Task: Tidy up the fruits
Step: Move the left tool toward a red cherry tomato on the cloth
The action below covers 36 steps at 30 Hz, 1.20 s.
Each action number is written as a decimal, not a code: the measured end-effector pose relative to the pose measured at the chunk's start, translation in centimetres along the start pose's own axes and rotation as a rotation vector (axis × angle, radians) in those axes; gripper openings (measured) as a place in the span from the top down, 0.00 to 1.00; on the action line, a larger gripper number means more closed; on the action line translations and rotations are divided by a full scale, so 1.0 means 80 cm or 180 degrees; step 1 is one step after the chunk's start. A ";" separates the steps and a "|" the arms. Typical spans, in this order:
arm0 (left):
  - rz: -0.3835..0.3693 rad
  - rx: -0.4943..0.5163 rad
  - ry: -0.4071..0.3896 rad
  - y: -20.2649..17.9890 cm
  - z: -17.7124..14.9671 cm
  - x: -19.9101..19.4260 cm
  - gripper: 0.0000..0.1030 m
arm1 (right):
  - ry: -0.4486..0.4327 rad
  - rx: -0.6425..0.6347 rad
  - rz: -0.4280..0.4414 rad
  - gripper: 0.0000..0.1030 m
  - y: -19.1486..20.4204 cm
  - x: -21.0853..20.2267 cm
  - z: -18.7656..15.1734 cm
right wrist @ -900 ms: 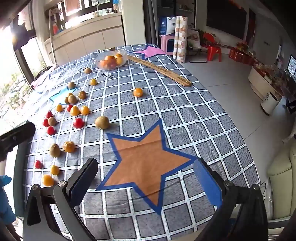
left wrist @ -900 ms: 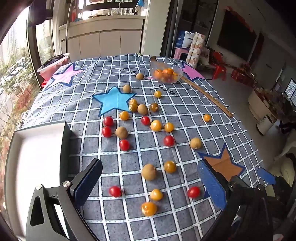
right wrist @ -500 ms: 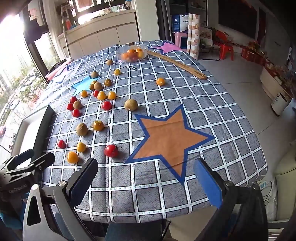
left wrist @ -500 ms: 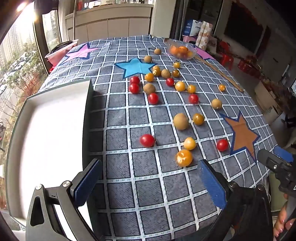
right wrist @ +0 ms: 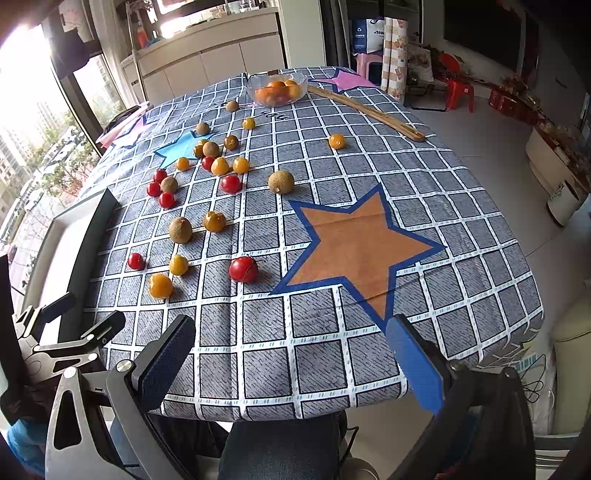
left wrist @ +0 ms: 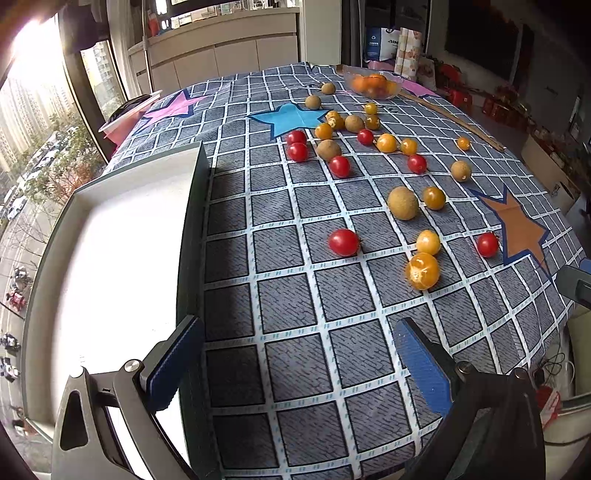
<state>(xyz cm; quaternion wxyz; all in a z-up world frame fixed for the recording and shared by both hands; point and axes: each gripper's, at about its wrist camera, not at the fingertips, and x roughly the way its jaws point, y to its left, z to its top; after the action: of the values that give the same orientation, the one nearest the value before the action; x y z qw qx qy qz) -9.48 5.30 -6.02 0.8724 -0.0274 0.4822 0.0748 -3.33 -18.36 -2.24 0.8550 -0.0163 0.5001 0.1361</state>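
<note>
Both the left gripper [left wrist: 293,363] and the right gripper [right wrist: 293,363] hang at the near edge of the worktop [right wrist: 461,206], fingers wide and holding nothing, likely poised for a first pick. The fruits [left wrist: 369,166] lie scattered mid-worktop, right of the white tray [left wrist: 122,258], whose near-left corner is cut off.

Bright daylight pours through the tall window [left wrist: 40,122] on the left, high-rise blocks and street trees beyond it. White cabinets [right wrist: 207,59] run along the far wall. On the right, pale floor tiles [right wrist: 476,122], a red stool [right wrist: 458,90] and a pink stool [right wrist: 369,62] stand under a dark wall panel [right wrist: 480,29]. A white bin [right wrist: 563,201] sits near the right edge.
</note>
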 end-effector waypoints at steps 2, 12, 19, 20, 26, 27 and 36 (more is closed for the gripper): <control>-0.0072 -0.0119 0.0027 0.009 0.002 -0.003 0.00 | 0.0016 -0.0009 -0.0012 0.00 0.001 0.004 0.001; -0.0116 -0.0209 0.0174 -0.003 0.008 0.004 0.00 | 0.0060 -0.0049 0.0012 0.00 0.008 0.012 0.000; -0.0055 -0.0193 0.0188 -0.006 0.014 0.006 0.00 | 0.0110 -0.0038 -0.0007 0.00 0.005 0.019 -0.002; -0.0039 -0.0186 0.0191 -0.006 0.015 0.007 0.00 | 0.0119 -0.0043 -0.0010 0.00 0.005 0.020 -0.002; 0.0044 -0.0145 0.0181 -0.007 0.021 0.012 0.00 | 0.0124 -0.0088 0.0005 0.00 0.009 0.023 -0.001; 0.0060 -0.0127 0.0177 -0.007 0.022 0.013 0.00 | 0.0125 -0.0090 0.0010 0.00 0.009 0.023 -0.001; 0.0183 -0.0053 0.0132 -0.006 0.030 0.021 0.00 | 0.0149 -0.0124 0.0027 0.00 0.013 0.030 -0.002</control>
<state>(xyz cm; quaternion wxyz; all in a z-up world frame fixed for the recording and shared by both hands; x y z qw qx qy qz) -6.50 5.28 -6.15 0.8594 -0.0223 0.5002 0.1033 -2.61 -16.89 -4.29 0.8421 -0.0340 0.5172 0.1490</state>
